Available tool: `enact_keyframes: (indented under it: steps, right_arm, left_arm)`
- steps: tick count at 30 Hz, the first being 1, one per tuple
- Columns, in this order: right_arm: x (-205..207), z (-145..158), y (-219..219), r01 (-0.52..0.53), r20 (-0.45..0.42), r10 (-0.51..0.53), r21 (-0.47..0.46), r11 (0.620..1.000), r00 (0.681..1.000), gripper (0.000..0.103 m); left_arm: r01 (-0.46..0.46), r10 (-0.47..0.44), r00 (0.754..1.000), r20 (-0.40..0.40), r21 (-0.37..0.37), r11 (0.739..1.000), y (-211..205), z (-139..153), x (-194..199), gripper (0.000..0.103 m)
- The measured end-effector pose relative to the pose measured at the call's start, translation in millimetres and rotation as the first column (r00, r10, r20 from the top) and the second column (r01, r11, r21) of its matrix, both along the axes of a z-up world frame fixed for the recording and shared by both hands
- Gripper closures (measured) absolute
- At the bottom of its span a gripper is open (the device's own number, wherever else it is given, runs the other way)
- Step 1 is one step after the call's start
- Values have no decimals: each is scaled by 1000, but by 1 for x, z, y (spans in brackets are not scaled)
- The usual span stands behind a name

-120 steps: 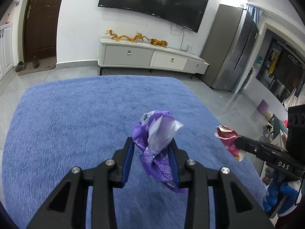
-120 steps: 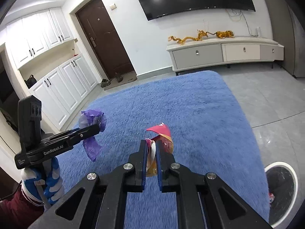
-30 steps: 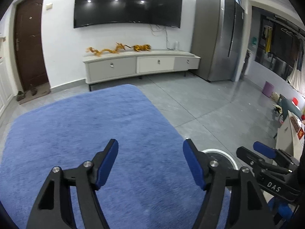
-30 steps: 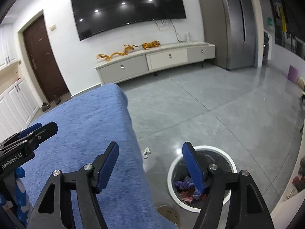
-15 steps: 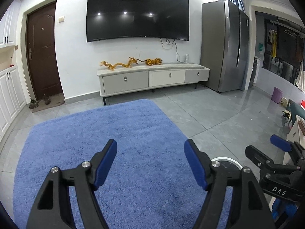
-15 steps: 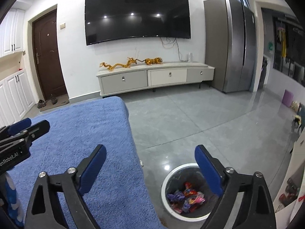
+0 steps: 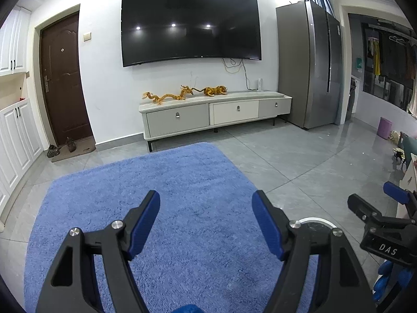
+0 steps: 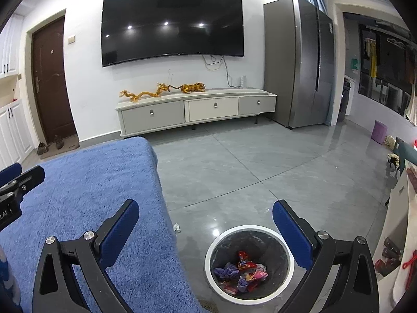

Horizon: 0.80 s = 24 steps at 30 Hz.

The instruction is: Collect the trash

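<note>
My right gripper (image 8: 206,210) is open and empty, held above a white-rimmed trash bin (image 8: 216,242) on the grey floor. Purple and red wrappers (image 8: 241,271) lie in the bin. My left gripper (image 7: 206,206) is open and empty over the blue rug (image 7: 182,182). Part of the bin's rim (image 7: 312,220) shows behind its right finger. A small white scrap (image 8: 177,227) lies on the floor by the rug's edge. The right gripper also shows at the right of the left wrist view (image 7: 375,206).
A TV cabinet (image 7: 216,116) with golden dragon figures stands against the far wall under a wall TV (image 7: 190,24). A tall grey fridge (image 7: 310,65) is at the right. A brown door (image 7: 62,78) and white cupboards are at the left.
Four seconds ago each gripper was shut on a wrapper, purple left and red right. Both are open now and the wrappers lie in the bin. Both grippers have since risen and tilted up.
</note>
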State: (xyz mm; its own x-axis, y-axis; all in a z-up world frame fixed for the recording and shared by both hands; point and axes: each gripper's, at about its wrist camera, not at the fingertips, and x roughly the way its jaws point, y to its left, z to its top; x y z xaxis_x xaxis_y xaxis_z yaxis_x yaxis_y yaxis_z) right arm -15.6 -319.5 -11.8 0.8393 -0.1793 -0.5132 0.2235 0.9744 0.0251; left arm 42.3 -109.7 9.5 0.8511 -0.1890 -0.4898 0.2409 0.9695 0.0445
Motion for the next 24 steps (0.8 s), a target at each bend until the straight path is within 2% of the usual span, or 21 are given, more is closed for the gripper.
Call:
enact_keyframes:
  steps: [12, 24]
  right_arm:
    - [-3, 1, -8, 52, 15, -52, 16, 999, 999, 0]
    - [-2, 3, -8, 84, 7, -84, -14, 996, 996, 0]
  left_arm:
    - [-17, 18, 1000, 8, -23, 1000, 7, 0, 5, 29]
    - [-21, 21, 1000, 4, -37, 999, 12, -2, 5, 29]
